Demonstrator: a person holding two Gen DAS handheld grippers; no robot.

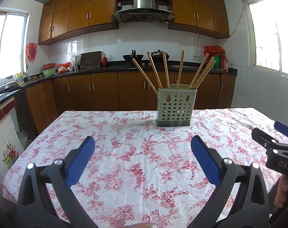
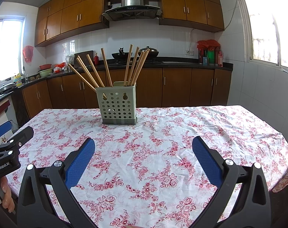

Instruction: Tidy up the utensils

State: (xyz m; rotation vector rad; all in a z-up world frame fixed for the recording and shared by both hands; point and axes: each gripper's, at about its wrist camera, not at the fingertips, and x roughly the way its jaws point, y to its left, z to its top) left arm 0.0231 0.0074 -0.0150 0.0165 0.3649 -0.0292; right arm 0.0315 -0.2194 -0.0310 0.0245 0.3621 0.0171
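A pale green perforated utensil holder point(image 1: 174, 108) stands upright on the floral tablecloth point(image 1: 125, 152) near the table's far edge. Several wooden chopsticks point(image 1: 164, 70) stand in it and fan outwards. My left gripper point(image 1: 143, 142) is open and empty, well short of the holder. The holder point(image 2: 117, 105) and chopsticks point(image 2: 106, 66) also show in the right wrist view. My right gripper point(image 2: 143, 144) is open and empty, also short of the holder. Each gripper shows at the edge of the other's view: the right one point(image 1: 277, 144) and the left one point(image 2: 9, 148).
The table point(image 2: 239, 133) is covered by the wrinkled cloth and ends at the right and far edges. Behind it are brown kitchen cabinets point(image 1: 106, 91), a dark counter with woks point(image 1: 133, 57) and a sink area point(image 1: 30, 76) at the left.
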